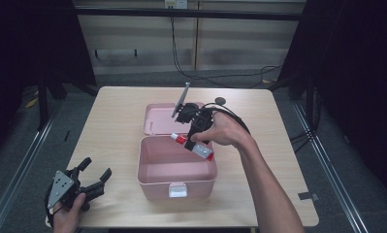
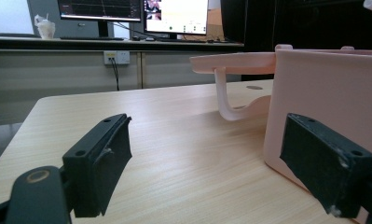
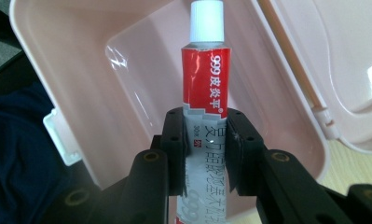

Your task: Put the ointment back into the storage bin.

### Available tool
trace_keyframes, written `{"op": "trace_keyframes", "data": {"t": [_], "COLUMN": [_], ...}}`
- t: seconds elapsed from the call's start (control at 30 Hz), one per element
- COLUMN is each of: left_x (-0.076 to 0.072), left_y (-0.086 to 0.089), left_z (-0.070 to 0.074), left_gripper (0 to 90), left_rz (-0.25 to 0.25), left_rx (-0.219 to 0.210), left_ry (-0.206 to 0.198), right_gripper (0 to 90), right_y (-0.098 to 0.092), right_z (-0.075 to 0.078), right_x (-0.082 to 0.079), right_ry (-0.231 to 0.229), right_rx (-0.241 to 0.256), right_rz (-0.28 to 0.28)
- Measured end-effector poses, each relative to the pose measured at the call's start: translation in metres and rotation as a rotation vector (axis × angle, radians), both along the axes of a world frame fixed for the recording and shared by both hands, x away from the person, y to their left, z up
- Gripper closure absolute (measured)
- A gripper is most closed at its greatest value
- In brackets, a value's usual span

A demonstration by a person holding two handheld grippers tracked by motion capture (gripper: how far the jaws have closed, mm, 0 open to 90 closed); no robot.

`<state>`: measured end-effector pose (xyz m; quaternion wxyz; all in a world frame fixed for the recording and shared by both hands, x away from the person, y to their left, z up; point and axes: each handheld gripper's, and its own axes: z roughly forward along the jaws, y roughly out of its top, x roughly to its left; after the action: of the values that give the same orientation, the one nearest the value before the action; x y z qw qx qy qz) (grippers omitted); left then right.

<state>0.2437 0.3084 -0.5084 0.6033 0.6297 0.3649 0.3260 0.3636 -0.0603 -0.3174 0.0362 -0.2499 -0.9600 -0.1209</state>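
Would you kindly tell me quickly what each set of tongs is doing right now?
Left tongs: open, holding nothing, resting low on the table beside the pink box.
Right tongs: closed on the red and white tube, above the open box.

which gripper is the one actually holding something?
The right gripper: its jaws are shut on the red-and-white tube above the open pink box. The left gripper sits open at the table's near-left corner, holding nothing.

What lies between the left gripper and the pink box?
Nothing: in the high view, bare table separates the open left gripper from the pink box; the left gripper view shows the same.
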Motion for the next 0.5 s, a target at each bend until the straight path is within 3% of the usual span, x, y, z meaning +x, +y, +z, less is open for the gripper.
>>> {"op": "trace_keyframes", "data": {"t": [0.27, 0.5], "left_x": [0.0, 0.0], "left_y": [0.0, -0.001], "left_z": [0.0, 0.0], "left_gripper": [15.9, 15.9], "left_rz": [-0.001, -0.002], "left_rx": [-0.001, -0.012], "left_ry": [-0.001, -0.006], "right_gripper": [71.8, 71.8], "right_y": [0.017, 0.03], "right_z": [-0.011, -0.025], "right_x": [0.006, 0.006], "right_ry": [0.005, 0.006], "right_rx": [-0.014, -0.046], "right_rz": [0.046, 0.131]}}
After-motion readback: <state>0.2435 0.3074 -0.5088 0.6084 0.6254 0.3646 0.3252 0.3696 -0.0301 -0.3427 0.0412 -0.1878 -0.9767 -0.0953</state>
